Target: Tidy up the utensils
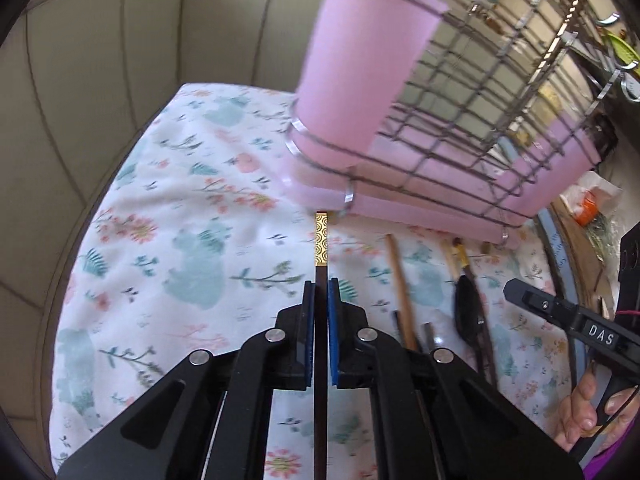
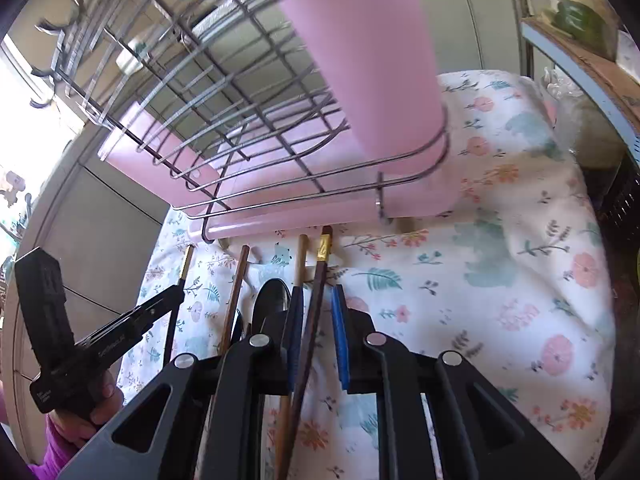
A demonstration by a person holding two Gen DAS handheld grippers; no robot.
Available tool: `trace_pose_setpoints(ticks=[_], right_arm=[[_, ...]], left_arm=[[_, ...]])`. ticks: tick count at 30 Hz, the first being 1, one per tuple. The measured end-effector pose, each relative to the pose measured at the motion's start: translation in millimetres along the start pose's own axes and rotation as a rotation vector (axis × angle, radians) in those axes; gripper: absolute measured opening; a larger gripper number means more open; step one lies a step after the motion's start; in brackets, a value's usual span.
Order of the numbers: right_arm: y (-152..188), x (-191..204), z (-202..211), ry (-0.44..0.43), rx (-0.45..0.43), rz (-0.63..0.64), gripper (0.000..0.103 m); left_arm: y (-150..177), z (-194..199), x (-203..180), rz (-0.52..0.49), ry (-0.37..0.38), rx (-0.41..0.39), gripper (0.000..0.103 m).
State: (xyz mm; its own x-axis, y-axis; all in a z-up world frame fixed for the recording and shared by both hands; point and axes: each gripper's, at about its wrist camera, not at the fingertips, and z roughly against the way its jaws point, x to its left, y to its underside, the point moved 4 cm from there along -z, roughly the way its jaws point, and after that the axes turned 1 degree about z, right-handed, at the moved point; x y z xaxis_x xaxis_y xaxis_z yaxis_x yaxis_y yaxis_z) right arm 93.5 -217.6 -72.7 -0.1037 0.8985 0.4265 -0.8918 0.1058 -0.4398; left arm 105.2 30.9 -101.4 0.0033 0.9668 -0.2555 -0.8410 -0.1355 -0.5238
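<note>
My left gripper (image 1: pixel 321 284) is shut on a dark chopstick with a gold patterned end (image 1: pixel 321 240), pointing toward the base of the pink utensil cup (image 1: pixel 368 56) on the wire dish rack (image 1: pixel 480 92). In the right wrist view, my right gripper (image 2: pixel 318 292) stands open around a second dark gold-banded chopstick (image 2: pixel 316 300) lying on the floral cloth (image 2: pixel 500 280). Beside it lie a wooden chopstick (image 2: pixel 298 264), another brown chopstick (image 2: pixel 236 292) and a black spoon (image 2: pixel 272 296). The left gripper (image 2: pixel 176 294) with its chopstick (image 2: pixel 186 260) shows at the left.
The rack sits on a pink drip tray (image 1: pixel 400 204) on the floral cloth (image 1: pixel 180 208). Loose utensils (image 1: pixel 400 280) lie to the right of my left gripper. The right gripper's body (image 1: pixel 568 316) shows at the right edge. Tiled wall (image 1: pixel 100 60) stands behind; clutter (image 1: pixel 588 208) is far right.
</note>
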Motion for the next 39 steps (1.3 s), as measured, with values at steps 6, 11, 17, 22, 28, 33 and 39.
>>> trace_pose_setpoints(ticks=[6, 11, 17, 22, 28, 33, 39], right_arm=[[-3, 5, -24, 0.058, 0.055, 0.013, 0.013], [0, 3, -37, 0.071, 0.089, 0.002, 0.013], [2, 1, -24, 0.072, 0.072, -0.012, 0.008], [6, -19, 1, 0.088, 0.036, -0.069, 0.008], [13, -33, 13, 0.094, 0.034, -0.094, 0.008], [16, -29, 1, 0.079, 0.061, -0.097, 0.008], [18, -30, -1, 0.072, 0.083, -0.079, 0.010]], left_arm=[[7, -18, 8, 0.022, -0.026, 0.060, 0.005], [8, -24, 8, 0.010, -0.033, 0.071, 0.006], [3, -31, 6, -0.012, -0.041, 0.096, 0.006], [5, -30, 4, -0.039, -0.062, 0.113, 0.006], [6, -30, 2, -0.064, -0.086, 0.148, 0.007], [1, -35, 3, -0.081, -0.106, 0.188, 0.007], [-13, -43, -9, -0.127, -0.124, 0.231, 0.007]])
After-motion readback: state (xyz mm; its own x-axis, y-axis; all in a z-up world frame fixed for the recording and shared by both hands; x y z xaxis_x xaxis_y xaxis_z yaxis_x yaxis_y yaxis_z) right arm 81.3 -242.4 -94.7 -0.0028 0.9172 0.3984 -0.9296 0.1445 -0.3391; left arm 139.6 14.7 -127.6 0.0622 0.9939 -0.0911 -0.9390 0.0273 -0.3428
